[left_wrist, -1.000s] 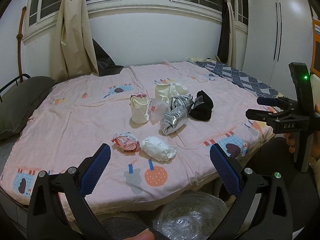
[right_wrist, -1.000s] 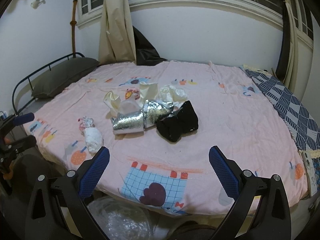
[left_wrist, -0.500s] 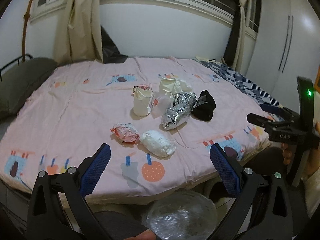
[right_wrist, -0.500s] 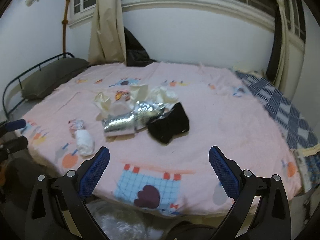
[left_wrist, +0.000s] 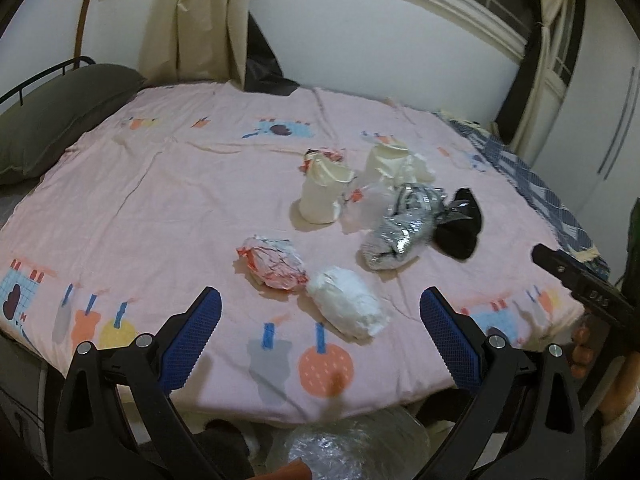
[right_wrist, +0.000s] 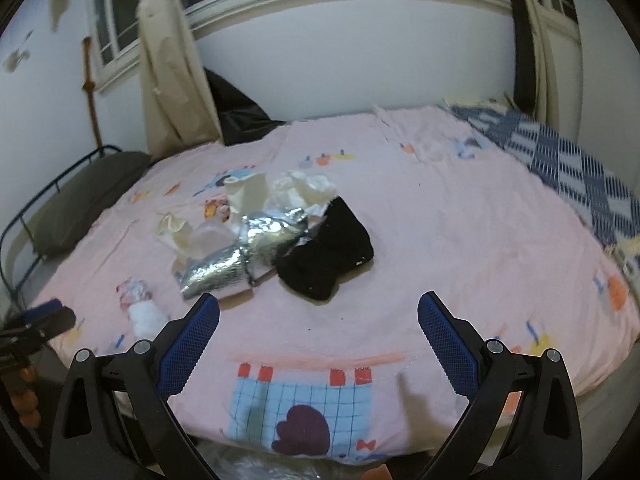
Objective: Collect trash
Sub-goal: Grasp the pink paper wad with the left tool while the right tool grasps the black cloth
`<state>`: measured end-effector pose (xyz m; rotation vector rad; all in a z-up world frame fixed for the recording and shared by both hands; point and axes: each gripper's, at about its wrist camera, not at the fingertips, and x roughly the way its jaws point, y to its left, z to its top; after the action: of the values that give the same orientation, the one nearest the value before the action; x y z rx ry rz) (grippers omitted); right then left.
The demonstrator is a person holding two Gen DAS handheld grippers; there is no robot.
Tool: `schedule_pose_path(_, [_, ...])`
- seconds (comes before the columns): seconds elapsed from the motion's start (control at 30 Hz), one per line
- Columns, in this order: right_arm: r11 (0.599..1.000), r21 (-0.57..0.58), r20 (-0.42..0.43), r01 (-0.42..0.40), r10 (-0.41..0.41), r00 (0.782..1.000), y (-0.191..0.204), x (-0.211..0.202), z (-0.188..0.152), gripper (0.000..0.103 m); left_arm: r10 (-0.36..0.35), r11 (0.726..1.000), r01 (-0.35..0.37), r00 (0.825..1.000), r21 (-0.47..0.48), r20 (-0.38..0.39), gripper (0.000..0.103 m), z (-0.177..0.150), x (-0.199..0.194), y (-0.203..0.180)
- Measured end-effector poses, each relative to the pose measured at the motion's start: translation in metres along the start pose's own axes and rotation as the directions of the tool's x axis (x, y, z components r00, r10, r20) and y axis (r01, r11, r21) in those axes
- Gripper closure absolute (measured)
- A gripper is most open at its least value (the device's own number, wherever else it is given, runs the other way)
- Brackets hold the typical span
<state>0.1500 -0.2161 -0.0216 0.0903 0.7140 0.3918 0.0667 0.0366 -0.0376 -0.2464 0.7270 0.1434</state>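
Seven scraps litter the bed (left_wrist: 168,184) (pillow (left_wrist: 52,120) beside).

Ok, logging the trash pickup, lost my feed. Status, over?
Left gripper open, empty. Right gripper open, empty. White wad, red-white wrapper, foil bag, black bag all on bed. Nothing blocking.

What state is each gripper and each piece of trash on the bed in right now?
left gripper: open, empty.
right gripper: open, empty.
white wad: crumpled, lying on the bed.
red-and-white wrapper: crumpled, beside the wad.
paper cup: upright, rim crushed.
silver foil bag: crumpled, lying flat.
black bag: crumpled, against the foil.
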Motion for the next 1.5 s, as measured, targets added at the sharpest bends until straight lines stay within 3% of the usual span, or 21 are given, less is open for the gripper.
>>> schedule_pose_path(0.33, [0.998, 0.027, -0.05, 0.051, -0.05, 0.998, -0.011, 0.049, 0.017, 0.008, 0.042, 0.998, -0.044, 0.997, -0.034, -0.072, 0.006, 0.01, 0.045, 0.016])
schedule_pose_path(0.53, [1.0, 0.026, -0.088, 0.009, -0.006, 0.996, -0.011, 0.071, 0.024, 0.008, 0.064, 0.998, -0.066, 0.992, -0.02, -0.107, 0.006, 0.018, 0.067, 0.021])
schedule_pose_path(0.87, [0.999, -0.038, -0.131, 0.01, -0.015, 0.991, 0.005, 0.105, 0.034, 0.008, 0.099, 0.995, -0.1, 0.984, -0.003, -0.149, 0.006, 0.027, 0.095, 0.022])
schedule_pose_path(1.2, [0.997, -0.013, -0.152, 0.074, -0.075, 0.986, 0.0, 0.127, 0.043, 0.008, 0.134, 0.99, -0.14, 0.97, -0.014, -0.203, 0.006, 0.027, 0.115, 0.025])
schedule_pose_path(1.27, [0.997, -0.004, -0.167, 0.078, -0.077, 0.983, -0.003, 0.131, 0.044, 0.008, 0.127, 0.99, -0.137, 0.969, -0.03, -0.211, 0.013, 0.027, 0.117, 0.028])
schedule_pose_path(1.5, [0.997, 0.05, -0.22, 0.053, -0.04, 0.975, -0.012, 0.14, 0.047, 0.008, 0.119, 0.988, -0.139, 0.965, -0.068, -0.234, 0.052, 0.026, 0.121, 0.035])
